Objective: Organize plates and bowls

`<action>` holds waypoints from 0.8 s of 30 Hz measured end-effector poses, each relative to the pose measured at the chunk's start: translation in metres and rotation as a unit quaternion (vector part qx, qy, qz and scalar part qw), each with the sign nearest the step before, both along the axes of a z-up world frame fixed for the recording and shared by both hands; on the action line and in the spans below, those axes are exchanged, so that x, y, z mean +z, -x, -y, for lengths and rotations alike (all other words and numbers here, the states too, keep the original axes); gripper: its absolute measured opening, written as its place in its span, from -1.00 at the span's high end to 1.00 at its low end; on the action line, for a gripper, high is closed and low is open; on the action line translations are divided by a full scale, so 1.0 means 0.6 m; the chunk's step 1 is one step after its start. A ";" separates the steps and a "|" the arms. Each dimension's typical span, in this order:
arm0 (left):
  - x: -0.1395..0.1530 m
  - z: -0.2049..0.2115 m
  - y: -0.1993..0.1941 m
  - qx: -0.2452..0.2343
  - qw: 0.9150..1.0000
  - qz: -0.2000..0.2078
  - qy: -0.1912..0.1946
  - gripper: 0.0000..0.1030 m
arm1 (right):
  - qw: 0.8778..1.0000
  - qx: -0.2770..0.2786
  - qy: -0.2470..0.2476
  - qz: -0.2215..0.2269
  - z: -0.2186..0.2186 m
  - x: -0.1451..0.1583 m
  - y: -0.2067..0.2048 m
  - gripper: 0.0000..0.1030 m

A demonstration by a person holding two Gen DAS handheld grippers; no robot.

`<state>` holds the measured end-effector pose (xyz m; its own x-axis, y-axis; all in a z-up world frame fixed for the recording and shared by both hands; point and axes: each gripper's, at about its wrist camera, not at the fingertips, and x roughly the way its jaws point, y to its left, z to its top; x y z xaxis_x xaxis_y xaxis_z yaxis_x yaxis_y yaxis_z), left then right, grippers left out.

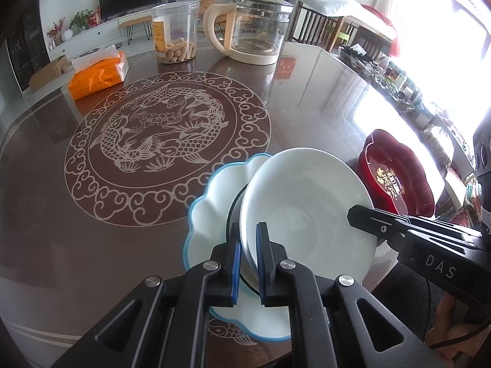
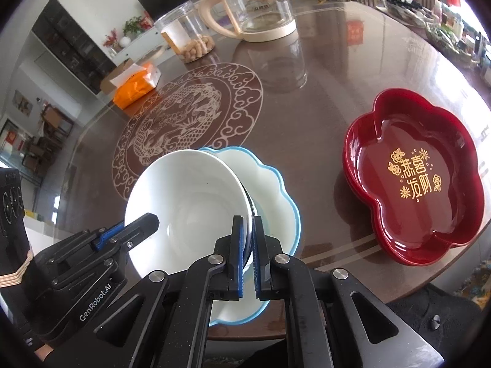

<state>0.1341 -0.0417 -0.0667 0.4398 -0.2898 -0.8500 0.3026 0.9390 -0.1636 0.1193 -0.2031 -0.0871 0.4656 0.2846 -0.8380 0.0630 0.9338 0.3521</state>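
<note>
A white bowl [image 1: 307, 208] [image 2: 187, 202] hangs tilted just over a white flower-shaped plate with a blue rim [image 1: 208, 214] [image 2: 273, 190]. A dark edge shows under the bowl. My left gripper [image 1: 248, 230] [image 2: 150, 222] is shut on the bowl's left rim. On the opposite rim my right gripper [image 2: 248, 224] [image 1: 357, 214] is shut too. To the right stands a stack of red flower-shaped plates with gold lettering [image 2: 414, 178] [image 1: 396, 178], apart from the bowl.
On the brown glass-topped table [image 1: 92, 214], far side: a glass kettle [image 1: 257, 30], a clear jar with snacks [image 1: 175, 30] and an orange tissue pack [image 1: 98, 73]. The table's near edge runs just below the blue-rimmed plate. A hand [image 1: 454, 331] shows at lower right.
</note>
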 end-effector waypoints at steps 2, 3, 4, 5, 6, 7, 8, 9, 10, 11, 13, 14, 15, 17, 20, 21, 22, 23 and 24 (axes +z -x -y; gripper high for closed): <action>0.005 -0.004 0.002 0.003 1.000 0.008 -0.001 0.83 | 1.000 0.006 0.009 0.004 -0.004 0.001 0.002 0.87; 0.009 -0.006 0.004 0.006 1.000 0.017 -0.006 0.83 | 1.000 0.011 0.017 0.008 -0.009 0.002 0.005 0.87; 0.015 -0.008 0.006 0.007 1.000 0.025 -0.008 0.83 | 0.999 0.014 0.030 0.013 -0.015 0.003 0.006 0.87; 0.021 -0.011 0.007 0.007 0.999 0.032 -0.005 0.83 | 0.999 0.018 0.038 0.018 -0.019 0.004 0.008 0.87; 0.027 -0.014 0.007 0.010 0.999 0.038 -0.003 0.83 | 0.998 0.020 0.046 0.023 -0.023 0.006 0.009 0.85; 0.031 -0.017 0.006 0.010 0.999 0.043 -0.002 0.83 | 0.998 0.021 0.050 0.025 -0.025 0.005 0.009 0.86; 0.035 -0.019 0.006 0.010 0.999 0.046 0.001 0.83 | 0.998 0.021 0.048 0.025 -0.025 0.005 0.008 0.87; 0.039 -0.022 0.005 0.011 0.999 0.048 0.004 0.83 | 0.998 0.021 0.046 0.025 -0.024 0.004 0.007 0.87; 0.042 -0.025 0.005 0.014 0.999 0.050 0.006 0.83 | 0.998 0.021 0.045 0.025 -0.024 0.004 0.006 0.87; 0.045 -0.029 0.006 0.017 0.998 0.054 0.006 0.83 | 0.998 0.023 0.047 0.026 -0.024 0.004 0.005 0.87; 0.049 -0.035 0.010 0.023 0.998 0.061 0.003 0.83 | 0.998 0.025 0.052 0.030 -0.026 0.004 0.006 0.85; 0.049 -0.038 0.013 0.028 0.998 0.064 0.000 0.81 | 0.998 0.025 0.049 0.034 -0.025 0.004 0.006 0.84; 0.048 -0.042 0.016 0.032 0.997 0.065 -0.001 0.81 | 0.998 0.027 0.051 0.041 -0.025 0.004 0.006 0.79; 0.045 -0.048 0.023 0.039 0.997 0.067 -0.002 0.80 | 0.996 0.024 0.057 0.058 -0.022 0.006 0.007 0.76; 0.040 -0.055 0.035 0.053 0.996 0.073 -0.012 0.50 | 0.996 0.016 0.037 0.080 -0.009 0.012 0.009 0.24; 0.039 -0.058 0.039 0.059 0.995 0.078 -0.013 0.32 | 0.995 0.011 0.031 0.090 -0.005 0.017 0.012 0.00; 0.040 -0.062 0.046 0.068 0.994 0.086 -0.014 -0.13 | 0.994 0.005 0.030 0.102 -0.001 0.024 0.016 -0.09; 0.042 -0.066 0.054 0.080 0.992 0.098 -0.016 -0.47 | 0.993 0.001 0.033 0.113 0.000 0.032 0.022 -0.09; 0.046 -0.069 0.063 0.093 0.989 0.113 -0.020 -0.56 | 0.991 -0.002 0.040 0.124 0.001 0.041 0.030 -0.10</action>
<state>0.0964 -0.0002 -0.0389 0.6631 -0.1549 -0.7323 0.1491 0.9861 -0.0737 0.1013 -0.2036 -0.0622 0.6616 0.2199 -0.7168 -0.0128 0.9592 0.2824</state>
